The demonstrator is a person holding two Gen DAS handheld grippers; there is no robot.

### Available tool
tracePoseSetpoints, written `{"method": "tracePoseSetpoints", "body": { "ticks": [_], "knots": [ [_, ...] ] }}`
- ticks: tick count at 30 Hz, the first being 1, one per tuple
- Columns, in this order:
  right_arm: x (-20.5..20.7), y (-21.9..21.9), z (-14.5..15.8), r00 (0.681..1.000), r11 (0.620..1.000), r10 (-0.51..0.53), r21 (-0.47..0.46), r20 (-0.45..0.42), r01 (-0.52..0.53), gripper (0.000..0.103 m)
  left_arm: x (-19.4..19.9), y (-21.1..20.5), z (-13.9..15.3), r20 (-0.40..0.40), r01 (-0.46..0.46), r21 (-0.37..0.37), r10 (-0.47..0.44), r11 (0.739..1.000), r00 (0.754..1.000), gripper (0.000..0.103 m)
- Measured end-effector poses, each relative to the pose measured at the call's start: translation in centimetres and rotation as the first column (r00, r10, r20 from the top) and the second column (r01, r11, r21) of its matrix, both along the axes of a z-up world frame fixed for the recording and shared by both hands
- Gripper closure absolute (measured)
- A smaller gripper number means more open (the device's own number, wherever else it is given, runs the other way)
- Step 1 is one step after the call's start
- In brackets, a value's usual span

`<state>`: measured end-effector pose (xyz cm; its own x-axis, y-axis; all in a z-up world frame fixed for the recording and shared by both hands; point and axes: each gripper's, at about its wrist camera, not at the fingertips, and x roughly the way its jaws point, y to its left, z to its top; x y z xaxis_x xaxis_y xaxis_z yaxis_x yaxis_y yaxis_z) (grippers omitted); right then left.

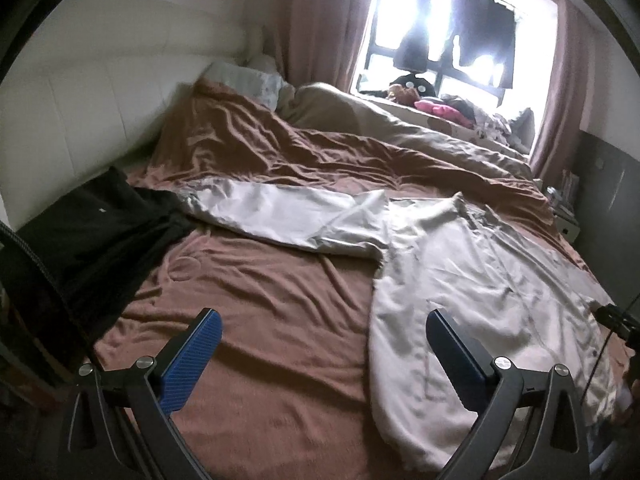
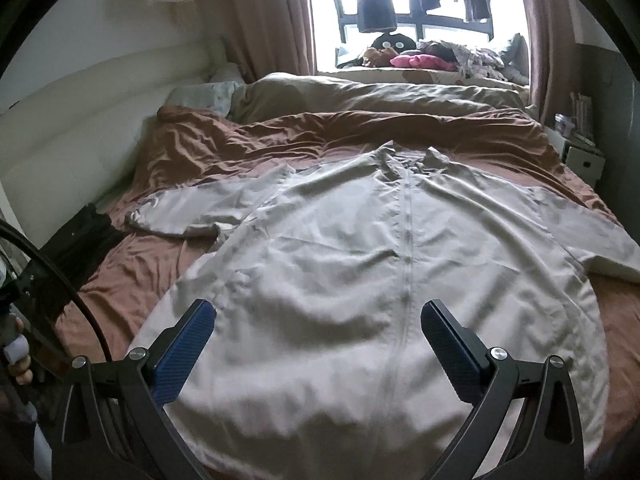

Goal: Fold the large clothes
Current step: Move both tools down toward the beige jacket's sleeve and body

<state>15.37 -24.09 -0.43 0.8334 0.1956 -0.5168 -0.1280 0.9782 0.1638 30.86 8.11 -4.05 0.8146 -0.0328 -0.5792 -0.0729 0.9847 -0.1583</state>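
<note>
Looking along the right gripper [image 2: 319, 328], I saw its two blue-padded fingers [image 2: 182, 354] spread wide apart with nothing between them, poised over the near hem of the pale grey garment [image 2: 360, 264]. That garment lay flat and face up on the brown bedspread [image 2: 224, 148], a closed front seam running away from me toward the collar at the far end. Its left sleeve [image 2: 176, 212] stretched out across the spread; the right sleeve reached the frame's right edge and its cuff was cut off there. The near hem dropped out of sight below the gripper arms.

From the left gripper [image 1: 322, 338], equally wide open and empty, the same pale grey garment [image 1: 460, 280] filled the right half of the view, with one finger [image 1: 452, 354] in front of its left edge and the other over bare bedspread [image 1: 260, 320]. I could not tell whether either pad touched the cloth. A black garment [image 1: 100, 224] lay bunched at the far left, its lower part lost in shadow; the grey sleeve [image 1: 260, 212] ended right against it. The window [image 1: 448, 28] was blown out with glare, so the dark clothes hanging there read only as silhouettes. At the lower left of the right view a hand [image 2: 16, 354] was partly visible, cropped by the edge.
</note>
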Motion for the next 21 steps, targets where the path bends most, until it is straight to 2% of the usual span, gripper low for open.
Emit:
{"method": "tracePoseSetpoints", "body": {
  "ticks": [6, 9, 12, 17, 21],
  "knots": [
    [4.2, 1.0, -0.5, 0.999, 1.0, 0.012, 0.008, -0.031, -0.012, 0.001, 5.0, 2.7, -0.9, -0.021, -0.032, -0.026, 0.031, 0.999, 0.999, 0.008],
    [6.3, 1.6, -0.7, 0.999, 1.0, 0.021, 0.02, -0.048, -0.02, 0.01, 7.3, 4.1, -1.3, -0.018, -0.042, -0.034, 0.041, 0.999, 0.999, 0.013],
    [8.2, 2.2, -1.1, 0.998, 0.999, 0.03, 0.034, -0.061, -0.028, 0.015, 9.9, 5.4, -1.8, -0.031, -0.047, -0.045, 0.045, 0.998, 0.999, 0.016],
    [11.2, 3.0, -1.9, 0.995, 0.998, 0.039, 0.051, -0.089, -0.034, 0.019, 14.5, 7.6, -3.5, -0.097, -0.066, -0.064, 0.06, 0.996, 0.993, 0.023],
    [13.6, 3.8, -2.6, 0.992, 0.997, 0.049, 0.063, -0.114, -0.042, 0.024, 17.7, 9.1, -5.0, -0.131, -0.083, -0.076, 0.072, 0.994, 0.989, 0.025]
  ]
}}
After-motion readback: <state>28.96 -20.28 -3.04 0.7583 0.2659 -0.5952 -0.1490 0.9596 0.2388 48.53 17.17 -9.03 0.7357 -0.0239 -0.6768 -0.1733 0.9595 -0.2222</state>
